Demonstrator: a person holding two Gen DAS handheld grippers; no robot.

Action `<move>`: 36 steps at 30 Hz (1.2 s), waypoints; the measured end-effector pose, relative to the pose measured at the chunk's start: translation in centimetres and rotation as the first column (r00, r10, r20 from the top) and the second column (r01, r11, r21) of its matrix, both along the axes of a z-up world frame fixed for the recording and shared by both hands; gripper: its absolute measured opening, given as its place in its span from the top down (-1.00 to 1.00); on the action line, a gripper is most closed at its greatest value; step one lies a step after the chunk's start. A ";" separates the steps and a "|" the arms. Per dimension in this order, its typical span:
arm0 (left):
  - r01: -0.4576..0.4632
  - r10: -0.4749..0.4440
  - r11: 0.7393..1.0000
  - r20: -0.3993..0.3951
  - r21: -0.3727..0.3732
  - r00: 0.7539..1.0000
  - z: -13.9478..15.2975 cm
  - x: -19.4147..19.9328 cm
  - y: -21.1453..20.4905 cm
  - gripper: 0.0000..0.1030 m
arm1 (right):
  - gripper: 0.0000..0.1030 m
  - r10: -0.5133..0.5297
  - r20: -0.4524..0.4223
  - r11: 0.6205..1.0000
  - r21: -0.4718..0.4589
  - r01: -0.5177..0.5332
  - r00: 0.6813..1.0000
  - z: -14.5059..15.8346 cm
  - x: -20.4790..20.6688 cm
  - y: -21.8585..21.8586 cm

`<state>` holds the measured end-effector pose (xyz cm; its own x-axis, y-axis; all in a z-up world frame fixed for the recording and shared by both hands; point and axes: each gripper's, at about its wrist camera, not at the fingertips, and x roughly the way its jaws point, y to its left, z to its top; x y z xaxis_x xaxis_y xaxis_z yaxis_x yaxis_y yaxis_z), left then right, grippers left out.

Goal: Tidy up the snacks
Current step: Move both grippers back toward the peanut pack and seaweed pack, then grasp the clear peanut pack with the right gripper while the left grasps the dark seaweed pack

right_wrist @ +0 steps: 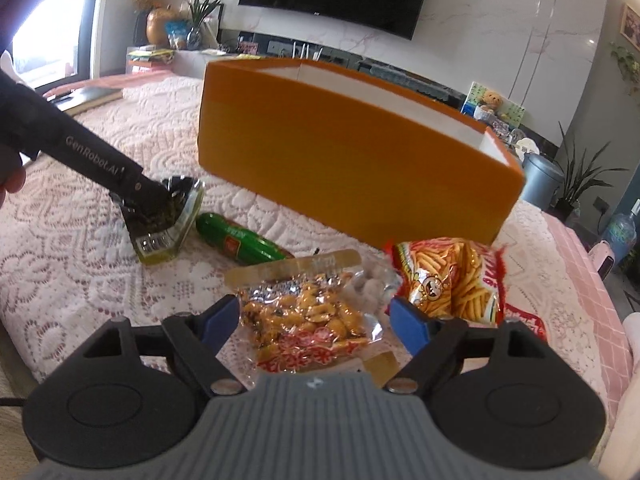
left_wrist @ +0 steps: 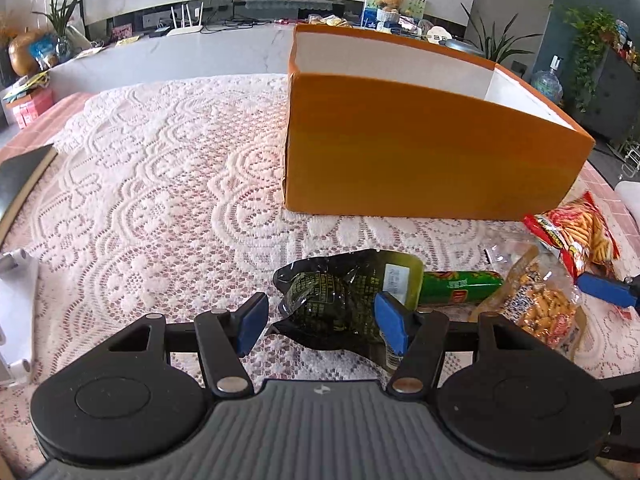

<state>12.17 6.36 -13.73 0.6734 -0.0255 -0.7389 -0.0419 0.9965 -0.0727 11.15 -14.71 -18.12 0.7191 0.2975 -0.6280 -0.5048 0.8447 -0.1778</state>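
Four snacks lie on the lace cloth [left_wrist: 160, 184] in front of the orange box [left_wrist: 400, 152]. The left gripper [left_wrist: 320, 320] stands wide open around the dark green pouch [left_wrist: 340, 300], pads not pressing it. The right gripper [right_wrist: 316, 320] (open just as wide) straddles the peanut bag [right_wrist: 312, 320], holding nothing. Between these lies a green sausage [right_wrist: 240, 242]; the red stick-snack bag [right_wrist: 452, 280] lies nearest the box.
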 end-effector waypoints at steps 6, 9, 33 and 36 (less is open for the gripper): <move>0.030 -0.030 0.999 -0.003 0.023 1.000 -1.0 0.6 -0.7 -0.53 | -0.72 0.000 -0.038 1.000 0.010 0.000 0.999 -0.9 1.0 0.1; 0.046 -0.046 0.997 -0.006 0.058 0.999 -1.5 0.8 -1.2 -0.54 | -0.72 0.000 -0.060 1.000 0.019 0.001 0.998 -1.3 1.3 0.1; 0.013 -0.014 1.000 0.032 0.020 0.999 -1.1 0.1 -1.0 -0.24 | -0.39 0.015 -0.036 1.000 0.020 -0.014 0.999 -0.7 0.3 0.2; 0.020 -0.021 0.999 0.041 0.030 0.999 -0.7 -0.4 -1.3 -0.21 | -0.39 0.006 -0.032 1.000 0.026 -0.006 0.999 -0.4 0.3 -0.1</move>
<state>11.79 5.10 -14.48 0.7030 -0.0184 -0.7110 -0.0189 0.9988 -0.0445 11.45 -14.80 -18.48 0.6971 0.3180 -0.6427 -0.5149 0.8457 -0.1400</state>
